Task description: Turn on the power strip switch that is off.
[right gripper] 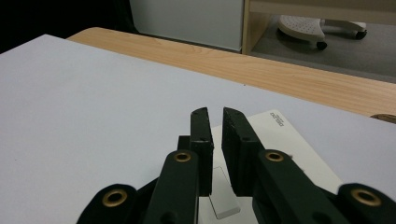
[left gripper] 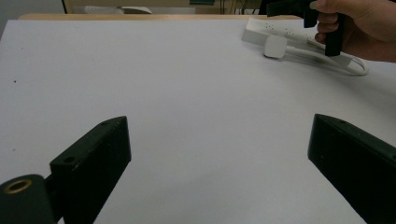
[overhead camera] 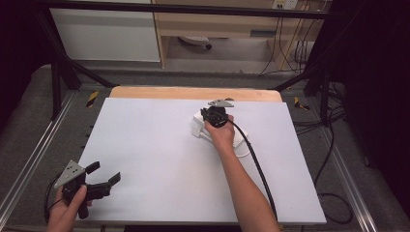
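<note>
A white power strip (overhead camera: 240, 137) lies at the back middle of the white table, with a white plug (left gripper: 274, 46) beside its end. My right gripper (overhead camera: 213, 112) hangs low over that strip, held in a hand. In the right gripper view its jaws (right gripper: 215, 116) stand almost together, and a small white piece (right gripper: 223, 198) on the strip (right gripper: 280, 135) fills the narrow gap between them. My left gripper (overhead camera: 104, 176) rests near the table's front left corner. Its jaws (left gripper: 219, 154) are wide open over bare table with nothing between them.
The strip's white cable (left gripper: 355, 67) loops beside the right hand. A wooden strip (overhead camera: 193, 93) borders the table's far edge. Black frame bars (overhead camera: 58, 72) and floor cables (overhead camera: 333, 159) surround the table. A chair base (right gripper: 308, 25) sits on the floor beyond.
</note>
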### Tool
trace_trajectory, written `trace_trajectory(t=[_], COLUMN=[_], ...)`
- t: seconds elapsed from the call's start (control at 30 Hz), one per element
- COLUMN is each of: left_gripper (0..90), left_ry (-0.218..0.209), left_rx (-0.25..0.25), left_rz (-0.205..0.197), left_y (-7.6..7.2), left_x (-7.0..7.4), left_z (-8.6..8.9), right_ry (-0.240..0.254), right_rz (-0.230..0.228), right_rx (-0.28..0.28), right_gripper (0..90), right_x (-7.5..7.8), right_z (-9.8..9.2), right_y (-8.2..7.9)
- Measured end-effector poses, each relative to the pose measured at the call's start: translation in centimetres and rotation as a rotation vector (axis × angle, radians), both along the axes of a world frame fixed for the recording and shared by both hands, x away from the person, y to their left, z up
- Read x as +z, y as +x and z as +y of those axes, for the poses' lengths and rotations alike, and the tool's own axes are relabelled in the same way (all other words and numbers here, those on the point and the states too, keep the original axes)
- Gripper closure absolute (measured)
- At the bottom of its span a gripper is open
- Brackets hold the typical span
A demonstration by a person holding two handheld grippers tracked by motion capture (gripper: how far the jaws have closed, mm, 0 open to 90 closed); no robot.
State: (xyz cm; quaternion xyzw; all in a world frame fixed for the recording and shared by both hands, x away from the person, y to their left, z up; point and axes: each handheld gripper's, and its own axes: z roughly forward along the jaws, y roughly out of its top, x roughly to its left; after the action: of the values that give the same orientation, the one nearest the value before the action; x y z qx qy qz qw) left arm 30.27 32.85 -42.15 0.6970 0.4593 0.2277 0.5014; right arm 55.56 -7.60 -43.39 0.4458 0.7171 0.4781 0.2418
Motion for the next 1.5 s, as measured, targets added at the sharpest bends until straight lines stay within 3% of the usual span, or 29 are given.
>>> trace_trajectory(t=[0.5,1.5], left_gripper=[6.0,6.0], left_ry=[0.001,0.004], left_rx=[0.001,-0.002], left_rz=[-0.001,-0.002], left_y=[-0.1,-0.1], left_x=[0.0,0.0], left_z=[0.0,-0.1], right_ry=[-0.002,-0.019], right_rz=[-0.004,0.037], right_rx=[-0.033,-0.065], right_gripper=[89.9,90.0], right_x=[0.0,-1.0], right_z=[0.2,0.4], right_y=[-1.1,-1.9])
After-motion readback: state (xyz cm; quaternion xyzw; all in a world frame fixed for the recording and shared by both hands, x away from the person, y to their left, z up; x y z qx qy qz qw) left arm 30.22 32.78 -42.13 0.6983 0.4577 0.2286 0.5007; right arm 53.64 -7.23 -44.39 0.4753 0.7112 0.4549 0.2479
